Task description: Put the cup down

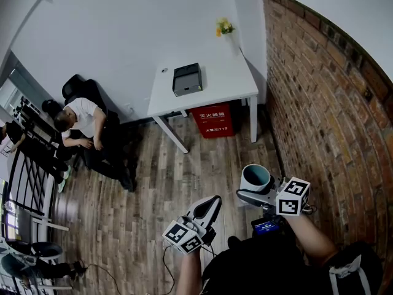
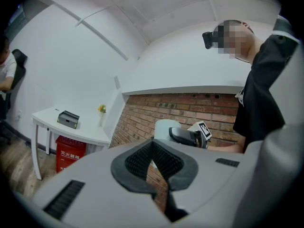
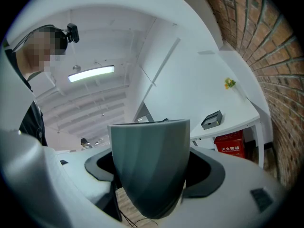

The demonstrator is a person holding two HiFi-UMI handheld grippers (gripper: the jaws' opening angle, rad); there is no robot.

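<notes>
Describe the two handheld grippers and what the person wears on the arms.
The left gripper and the right gripper both have pale grey shells, with black ribbed pads lining the jaws. Each carries a white cube printed with black square markers. A small blue-lit screen sits behind the right one. The person wears a black short-sleeved top; the forearms are bare.

Just one cup (image 1: 255, 176), pale grey-white outside, teal-blue inside (darker grey-green in the right gripper view). Tapers from a wide open rim down to a narrower base. Stands roughly upright, mouth up. Clamped between the jaws of the right gripper (image 1: 256, 196), one on either side of its wall. Hangs in the air, well above the wooden floor (image 1: 159, 183).
</notes>
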